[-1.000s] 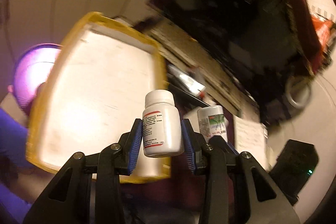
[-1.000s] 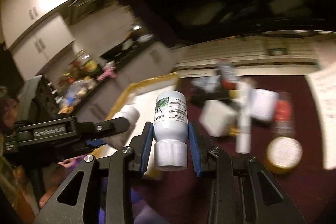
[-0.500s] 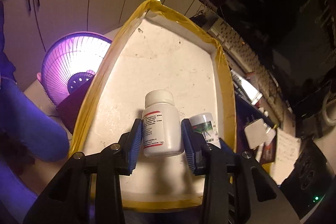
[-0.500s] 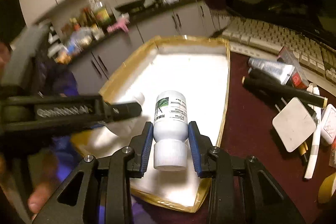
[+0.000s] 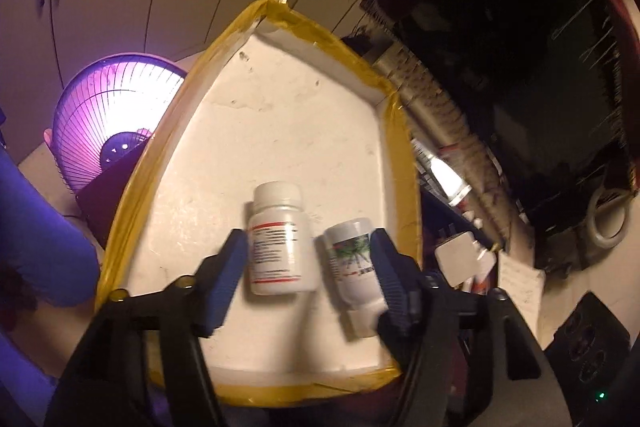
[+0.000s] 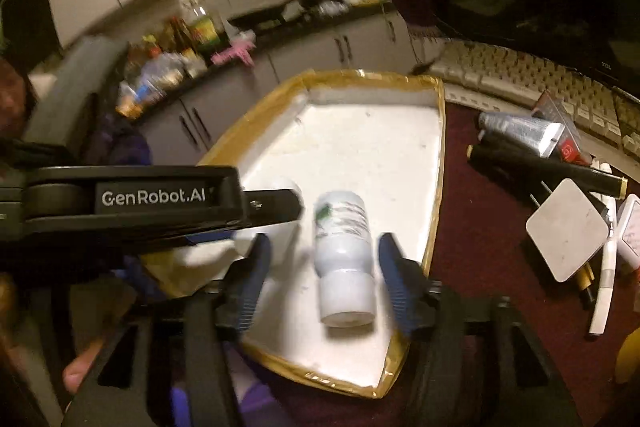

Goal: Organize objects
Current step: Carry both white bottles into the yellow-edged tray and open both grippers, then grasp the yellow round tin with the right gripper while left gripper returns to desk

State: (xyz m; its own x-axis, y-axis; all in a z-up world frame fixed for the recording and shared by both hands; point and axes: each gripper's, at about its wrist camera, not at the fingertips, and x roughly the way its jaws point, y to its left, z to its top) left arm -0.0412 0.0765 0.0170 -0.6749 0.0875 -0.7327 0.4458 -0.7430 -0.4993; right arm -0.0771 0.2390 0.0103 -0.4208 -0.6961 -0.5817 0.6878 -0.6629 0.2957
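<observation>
A white tray with a yellow taped rim (image 5: 404, 147) (image 6: 438, 155) lies below both grippers. My left gripper (image 5: 308, 243) has its jaws opening. A white bottle with a red-striped label (image 5: 280, 239) lies loose between its blue pads on the tray floor. Beside it lies a smaller bottle with a green label (image 5: 354, 259) (image 6: 344, 247), its cap towards the right wrist camera. My right gripper (image 6: 325, 243) is opening too, with clear gaps between its pads and the green-label bottle. In the right wrist view the left gripper's finger (image 6: 276, 205) hides most of the red-label bottle.
Right of the tray on the dark red table are a silver tube (image 6: 520, 131), black pens (image 6: 552, 171), a white square block (image 6: 568, 231) and a white pen (image 6: 604, 291). A keyboard (image 6: 520, 79) lies behind them. A purple-lit fan (image 5: 108, 123) stands left of the tray.
Both grippers came down over the tray and their jaws spread wide. The two bottles, gripped before, now lie free on the tray floor.
</observation>
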